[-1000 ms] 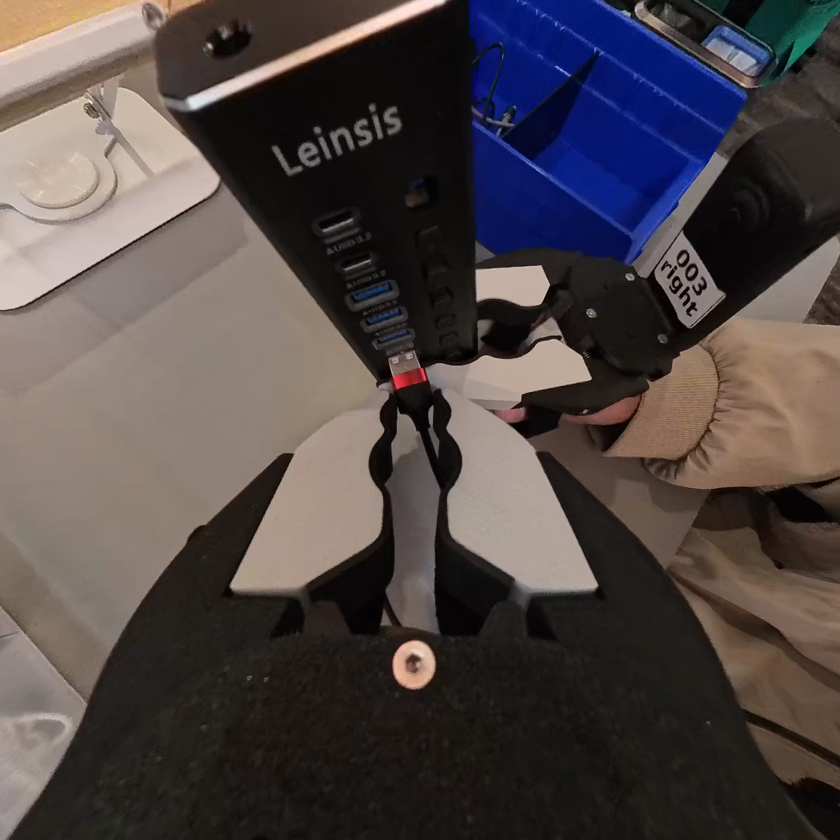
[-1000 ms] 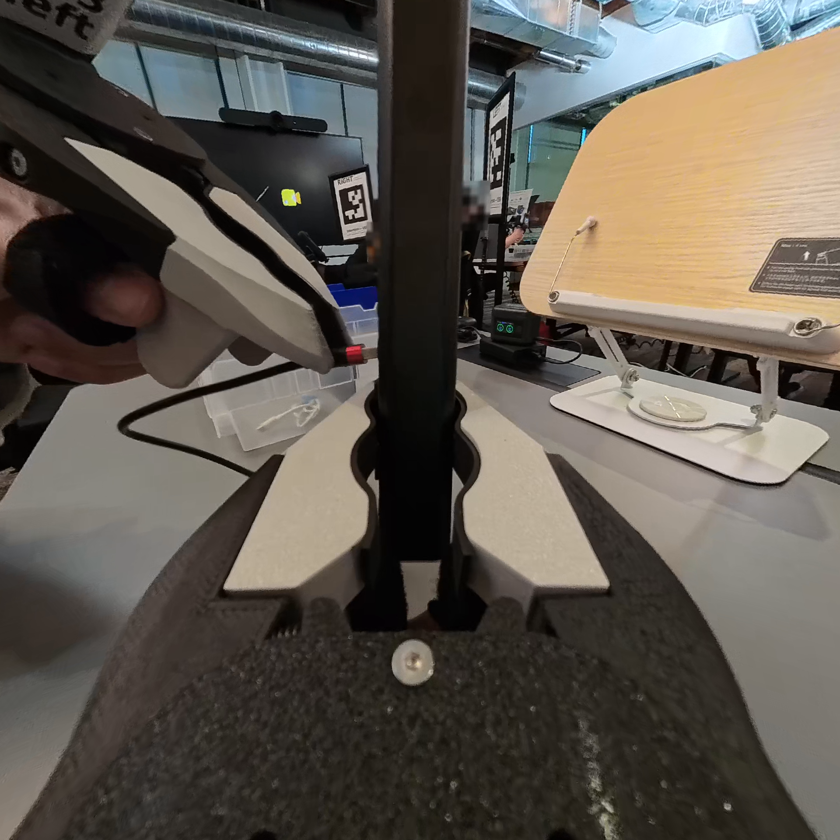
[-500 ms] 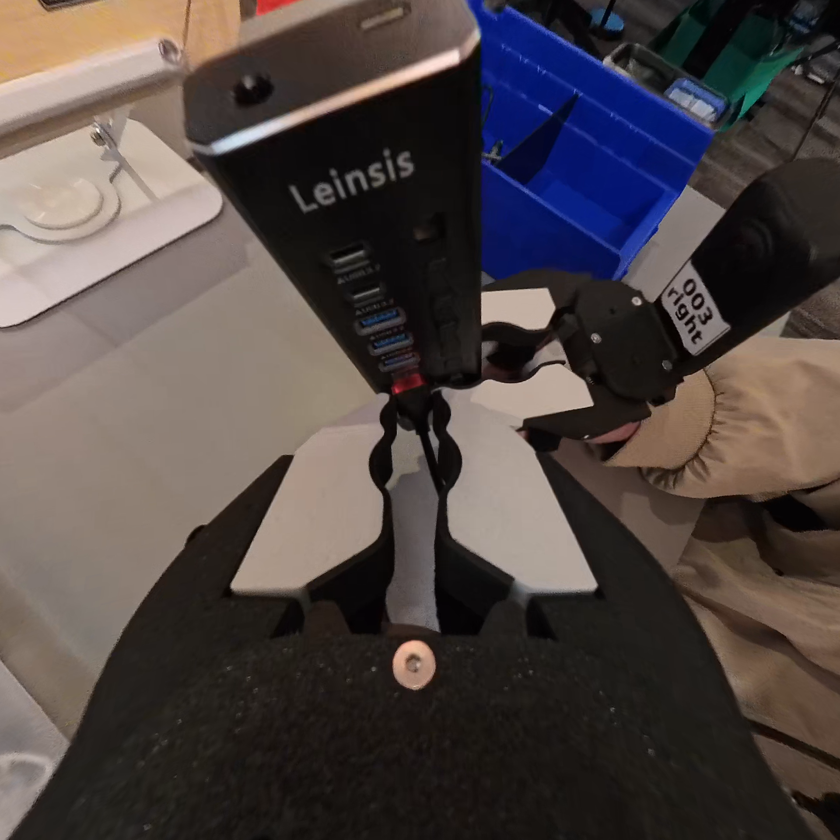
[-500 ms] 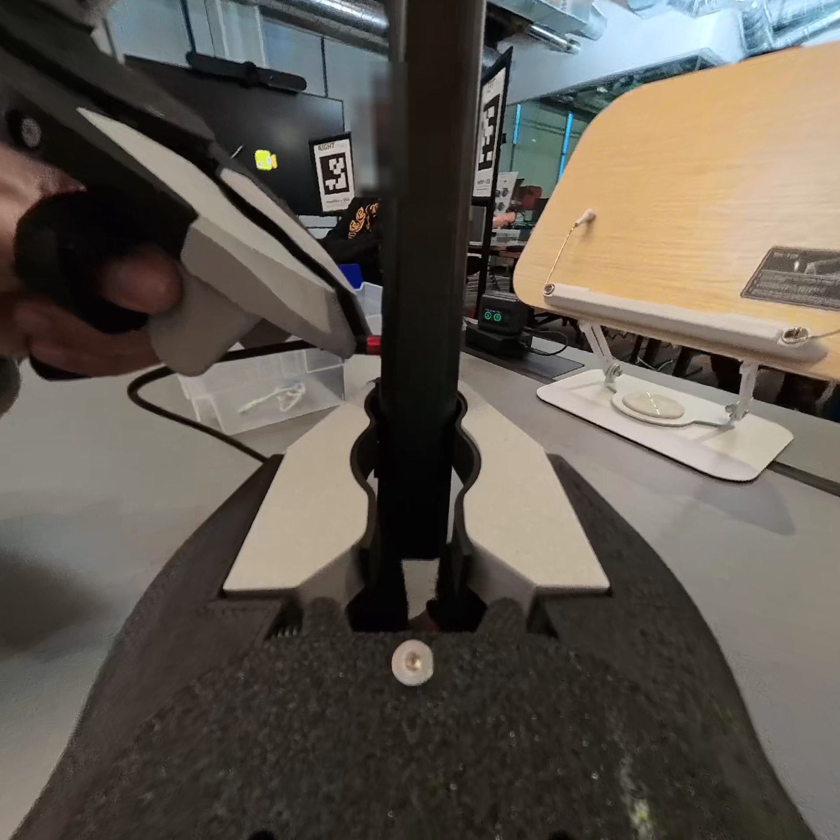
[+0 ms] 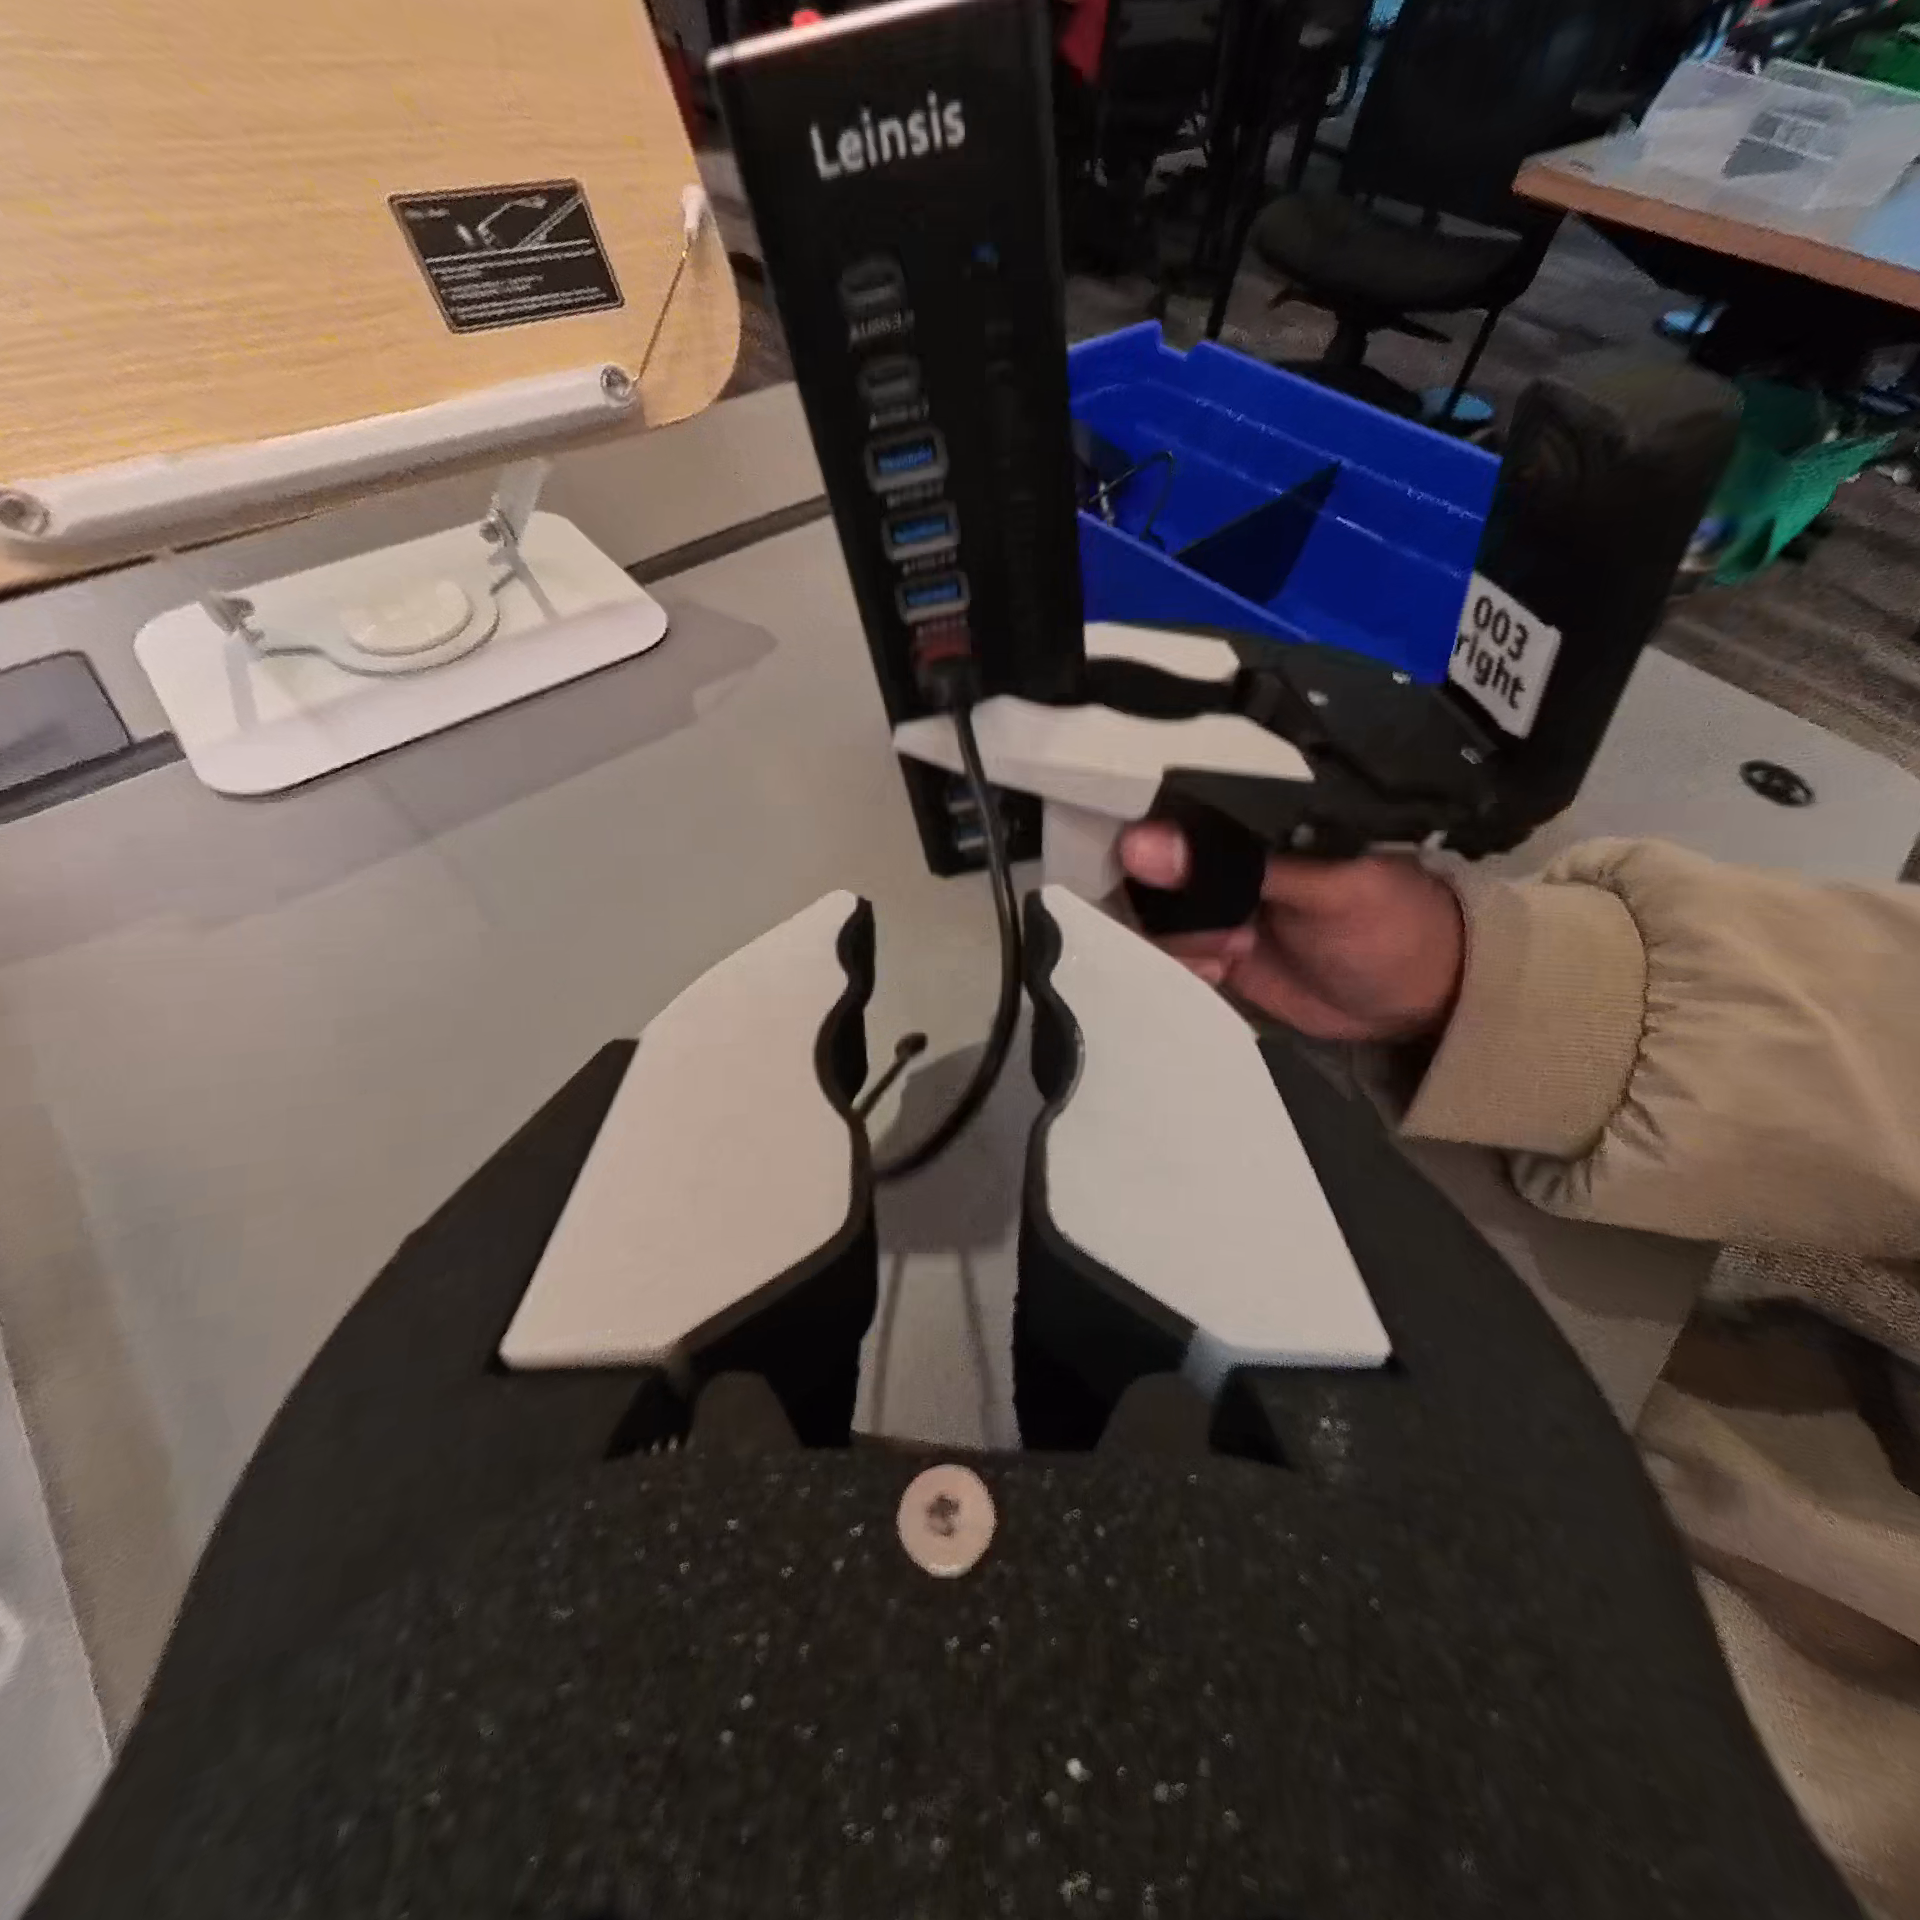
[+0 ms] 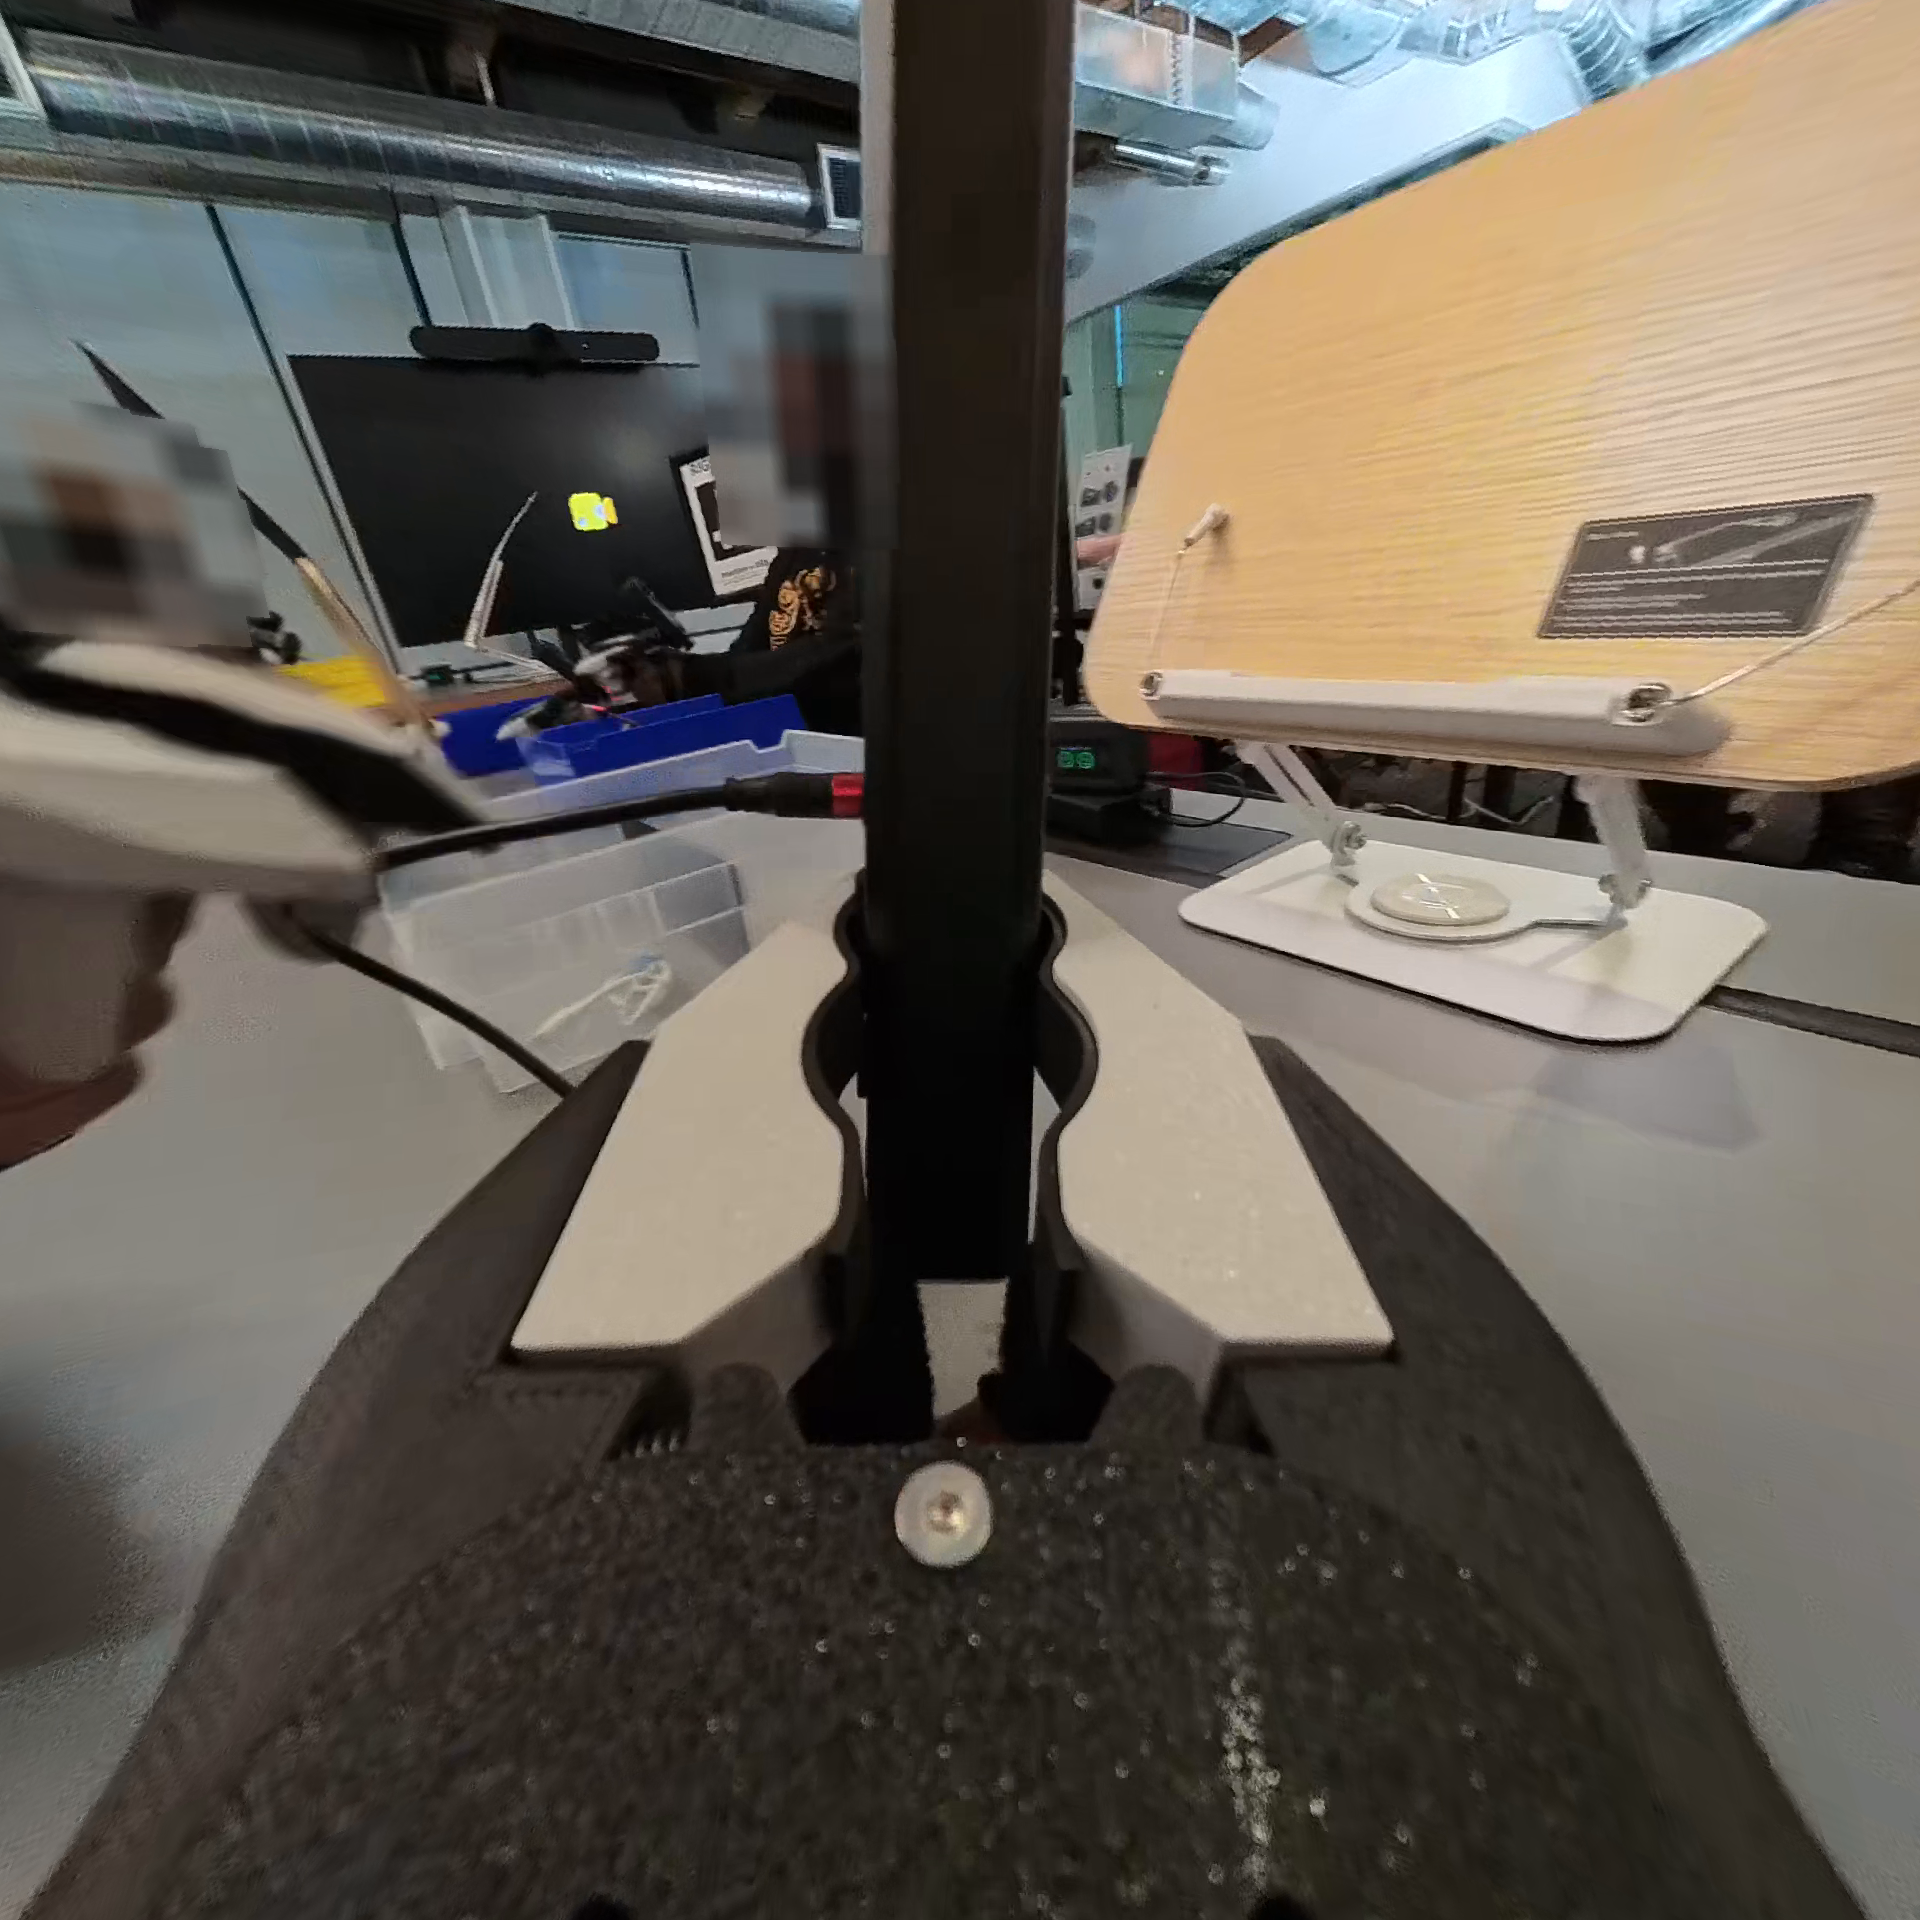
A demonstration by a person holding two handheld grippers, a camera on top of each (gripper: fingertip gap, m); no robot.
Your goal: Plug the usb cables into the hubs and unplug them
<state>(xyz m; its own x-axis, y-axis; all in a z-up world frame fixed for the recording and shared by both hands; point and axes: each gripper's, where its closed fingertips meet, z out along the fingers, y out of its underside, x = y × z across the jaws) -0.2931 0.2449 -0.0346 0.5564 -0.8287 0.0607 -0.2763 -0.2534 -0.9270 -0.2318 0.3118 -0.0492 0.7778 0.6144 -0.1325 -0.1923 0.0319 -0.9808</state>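
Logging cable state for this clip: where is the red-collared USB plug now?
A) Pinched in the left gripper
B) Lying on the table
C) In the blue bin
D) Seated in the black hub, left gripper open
D: the USB plug sits in the black hub, which the right gripper clamps, and the left gripper is open around the slack cable.

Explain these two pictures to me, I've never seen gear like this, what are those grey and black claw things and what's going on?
Each claw is a hand-held gripping tool with a camera looking along its two fingers, so each picture is one tool's own view. In the right view, the right tool is clamped on a tall black USB hub, holding it upright. In the left view, the left tool is open and holds nothing; a black cable runs between its fingers, and its red-collared plug sits in the hub. On the grey table stand a wooden book stand and a blue bin.
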